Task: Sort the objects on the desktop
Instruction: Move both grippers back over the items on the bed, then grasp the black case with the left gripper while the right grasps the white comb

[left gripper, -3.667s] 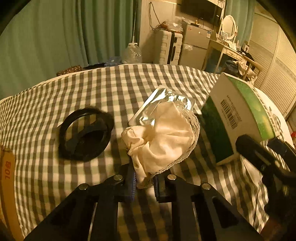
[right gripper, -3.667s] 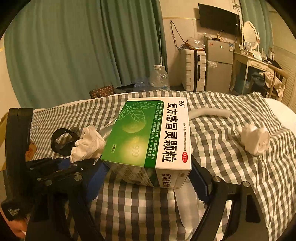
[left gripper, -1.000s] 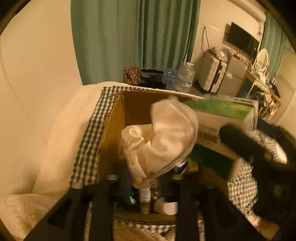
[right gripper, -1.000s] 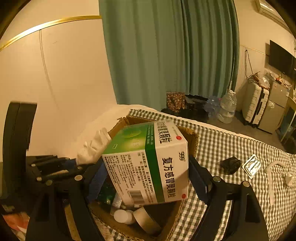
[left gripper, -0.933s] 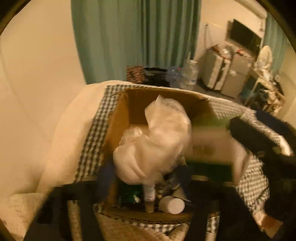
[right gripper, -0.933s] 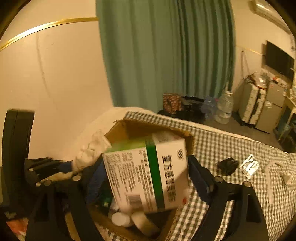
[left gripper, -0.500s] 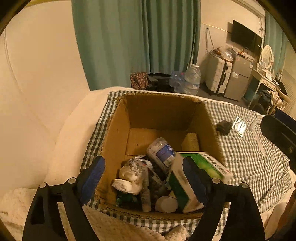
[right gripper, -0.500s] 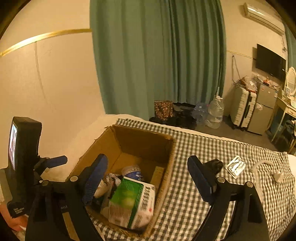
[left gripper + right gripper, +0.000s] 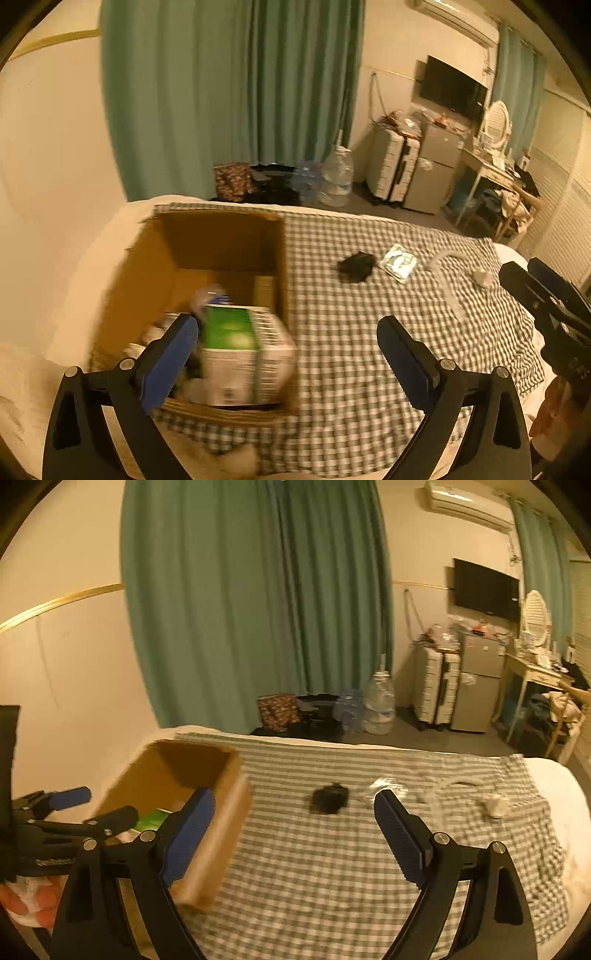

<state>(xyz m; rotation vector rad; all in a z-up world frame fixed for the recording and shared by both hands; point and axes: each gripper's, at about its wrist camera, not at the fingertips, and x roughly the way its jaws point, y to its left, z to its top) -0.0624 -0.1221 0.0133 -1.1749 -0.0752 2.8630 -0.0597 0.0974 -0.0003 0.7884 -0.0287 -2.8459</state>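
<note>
An open cardboard box [image 9: 221, 254] stands at the left end of the checked cloth [image 9: 351, 354]. Inside it lies the green and white medicine box [image 9: 240, 347] among other items. My left gripper [image 9: 286, 332] hangs above the box's right wall, its jaws opening with nothing gripped. My right gripper [image 9: 291, 805] is open and empty over the cloth, just right of the cardboard box [image 9: 177, 771]. Farther right on the cloth lie a black item [image 9: 328, 799], a foil packet [image 9: 384, 786], a white curved tube [image 9: 439, 794] and a small white lump [image 9: 491, 805].
The checked cloth covers a bed whose far edge drops to the floor. Beyond it stand a water jug [image 9: 378, 701], a suitcase [image 9: 436, 686], a small fridge [image 9: 480, 679] and green curtains [image 9: 258, 590]. A hand [image 9: 22, 901] shows at the lower left.
The white cloth bundle and the medicine box have been let go into the cardboard box. Both grippers have opened and swung right, away from the box toward the checked cloth.
</note>
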